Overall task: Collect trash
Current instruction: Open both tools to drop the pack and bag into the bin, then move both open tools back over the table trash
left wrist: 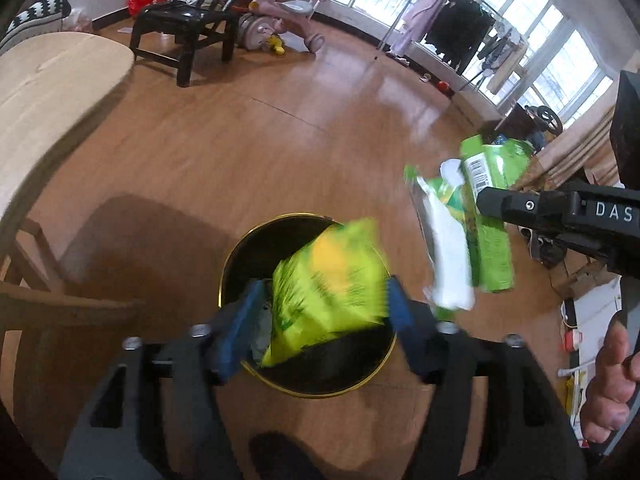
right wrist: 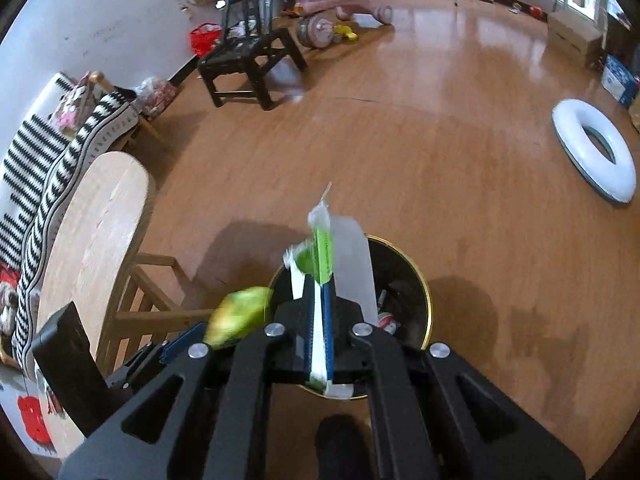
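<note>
A black trash bin with a gold rim (left wrist: 236,256) stands on the wood floor below both grippers; it also shows in the right wrist view (right wrist: 424,288). My left gripper (left wrist: 324,312) is open above the bin, and a blurred yellow-green snack bag (left wrist: 328,284) hangs between its blue pads (left wrist: 240,328), apart from them. That bag shows blurred in the right wrist view (right wrist: 240,314). My right gripper (right wrist: 319,320) is shut on green and white wrappers (right wrist: 320,252), held over the bin's left rim. The wrappers also show in the left wrist view (left wrist: 472,224).
A round light wooden table (right wrist: 96,240) stands left of the bin, with a striped sofa (right wrist: 36,168) behind it. A black chair (right wrist: 248,64), a pink tricycle (right wrist: 332,4) and a white swim ring (right wrist: 592,148) are further off on the floor.
</note>
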Motion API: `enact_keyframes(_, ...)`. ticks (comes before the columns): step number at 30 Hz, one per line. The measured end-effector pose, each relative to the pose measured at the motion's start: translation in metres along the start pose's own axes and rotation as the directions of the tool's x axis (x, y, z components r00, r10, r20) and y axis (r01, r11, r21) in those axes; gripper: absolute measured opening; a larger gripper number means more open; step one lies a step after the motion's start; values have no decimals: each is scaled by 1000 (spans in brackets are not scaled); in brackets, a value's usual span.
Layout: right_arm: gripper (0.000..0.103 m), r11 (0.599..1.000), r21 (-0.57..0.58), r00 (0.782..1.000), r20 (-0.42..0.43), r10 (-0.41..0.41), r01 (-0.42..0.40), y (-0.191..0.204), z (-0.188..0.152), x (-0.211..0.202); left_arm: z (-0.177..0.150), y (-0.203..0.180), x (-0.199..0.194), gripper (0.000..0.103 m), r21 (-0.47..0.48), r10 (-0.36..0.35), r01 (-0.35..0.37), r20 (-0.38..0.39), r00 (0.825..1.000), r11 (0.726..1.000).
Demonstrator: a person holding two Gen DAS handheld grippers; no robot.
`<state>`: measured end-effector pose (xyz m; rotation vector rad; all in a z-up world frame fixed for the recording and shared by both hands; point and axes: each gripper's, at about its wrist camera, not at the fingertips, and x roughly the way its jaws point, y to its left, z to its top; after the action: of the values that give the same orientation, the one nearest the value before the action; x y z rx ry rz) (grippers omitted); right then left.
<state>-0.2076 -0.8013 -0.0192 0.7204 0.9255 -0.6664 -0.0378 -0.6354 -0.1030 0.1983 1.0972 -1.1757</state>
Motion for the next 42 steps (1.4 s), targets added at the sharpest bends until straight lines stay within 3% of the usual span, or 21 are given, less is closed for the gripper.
enact_keyframes(2, 23, 1000, 13, 1000, -2, -4, 4, -5, 0, 0, -1, -1, 2, 77, 5, 6, -6, 0, 1000, 1000)
enact_keyframes(3, 57, 1000, 20, 1000, 2, -7, 7, -8, -1, -1, -2, -1, 2, 79, 4, 6, -6, -1, 1000, 1000)
enact_keyframes(4, 83, 1000, 24, 1000, 18, -6, 5, -9, -1, -4, -2, -1, 3, 79, -1, 3, -3, -4, 1000, 1000)
enact_keyframes(12, 83, 999, -33, 999, 27, 30, -29, 9, -6, -10, -3, 15, -25, 85, -36, 21, -20, 22, 1000, 999)
enact_keyframes(18, 87, 995, -95, 998, 48, 42, -37, 37, -8, -16, -9, 36, -77, 93, -72, 76, -69, 90, 993, 995)
enact_keyframes(21, 91, 986, -156, 994, 80, 69, -56, 64, -12, -23, -15, 54, -118, 95, -108, 142, -129, 129, 981, 986)
enact_keyframes(25, 93, 962, -256, 984, 124, 127, -92, 115, -23, -38, -27, 85, -184, 95, -167, 238, -207, 192, 952, 964)
enact_keyframes(28, 93, 928, -348, 974, 126, 188, -134, 168, -36, -47, -44, 112, -240, 95, -191, 337, -296, 244, 909, 936)
enact_keyframes(34, 94, 822, -509, 945, 48, 323, -256, 287, -80, -54, -107, 183, -351, 96, -327, 526, -437, 276, 804, 838)
enact_keyframes(39, 94, 702, -618, 913, -67, 401, -354, 387, -133, -52, -174, 250, -429, 96, -468, 677, -531, 225, 701, 706)
enact_keyframes(42, 94, 629, -673, 899, -127, 420, -389, 437, -168, -50, -216, 286, -471, 96, -557, 757, -570, 175, 630, 604)
